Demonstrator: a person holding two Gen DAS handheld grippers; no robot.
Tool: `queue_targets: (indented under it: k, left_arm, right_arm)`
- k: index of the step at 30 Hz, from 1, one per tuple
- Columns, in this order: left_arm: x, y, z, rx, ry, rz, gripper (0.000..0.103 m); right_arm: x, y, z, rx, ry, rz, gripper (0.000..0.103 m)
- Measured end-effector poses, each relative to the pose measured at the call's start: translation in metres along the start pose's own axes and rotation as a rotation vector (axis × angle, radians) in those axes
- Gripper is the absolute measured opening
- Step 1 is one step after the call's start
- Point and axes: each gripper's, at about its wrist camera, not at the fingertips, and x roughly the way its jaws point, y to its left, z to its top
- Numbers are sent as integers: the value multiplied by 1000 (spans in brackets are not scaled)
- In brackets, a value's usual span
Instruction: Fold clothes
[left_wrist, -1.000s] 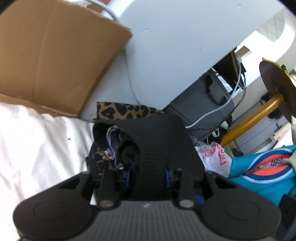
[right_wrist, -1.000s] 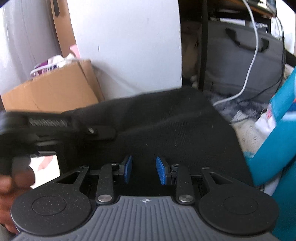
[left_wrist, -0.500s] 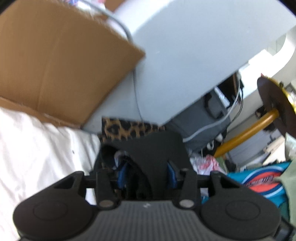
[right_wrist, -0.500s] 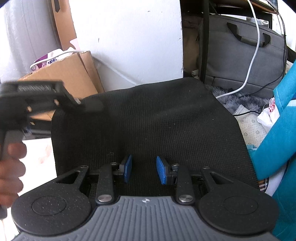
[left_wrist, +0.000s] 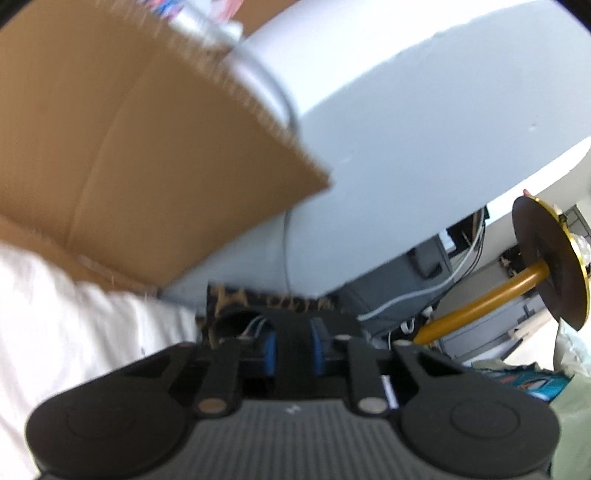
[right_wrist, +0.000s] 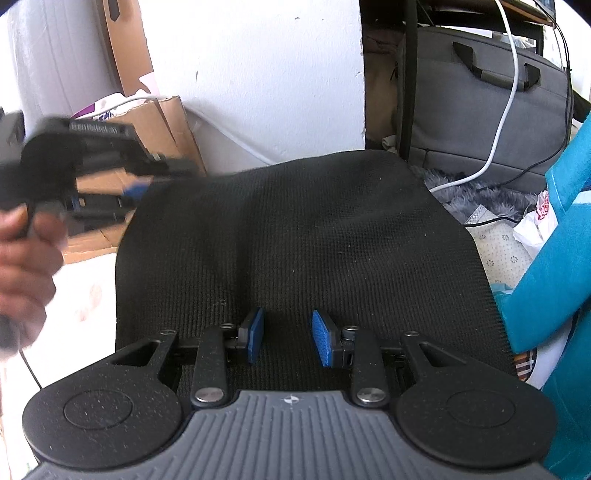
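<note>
A black ribbed garment hangs spread out in front of my right gripper, whose blue pads stand apart over the cloth without pinching it. My left gripper is shut on a narrow black band of the same garment, held between its blue pads. In the right wrist view the left gripper appears at the garment's upper left corner, blurred, in a person's hand. The garment's lower part is hidden behind the gripper bodies.
A white sheet lies at the left. A cardboard box and a white wall stand behind. Leopard-print cloth, a grey bag with a white cable, a teal garment and a yellow pole crowd the right.
The left gripper has lifted and tilted up with the garment's corner; the black cloth now hangs spread wider and flatter before the right gripper, which stays open.
</note>
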Motion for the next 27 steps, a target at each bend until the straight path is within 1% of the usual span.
queue_targets:
  k: [1, 5, 7, 10, 14, 19, 23, 27]
  left_arm:
    - [-3, -2, 4, 14, -20, -1, 8]
    - [-18, -8, 17, 67, -101, 31, 7]
    - [-24, -8, 22, 79, -108, 49, 7]
    - [-33, -15, 22, 140, -114, 80, 7]
    - [-32, -31, 13, 203, -76, 58, 8]
    - [-15, -53, -9, 261, -1, 16, 9]
    - [-8, -58, -26, 272, 43, 3, 9]
    - [1, -56, -37, 304, 78, 33, 9]
  right_arm:
    - [0, 0, 0, 1, 1, -1, 37]
    - [-2, 1, 2, 3, -1, -4, 37]
    - [-6, 0, 4, 7, -9, -2, 36]
    - [-10, 1, 7, 14, -27, 0, 36]
    - [-15, 1, 13, 24, -55, 5, 37]
    - [-9, 8, 26, 3, -82, 21, 36]
    - [2, 6, 30, 11, -73, 22, 37]
    - [14, 1, 25, 45, -42, 40, 37]
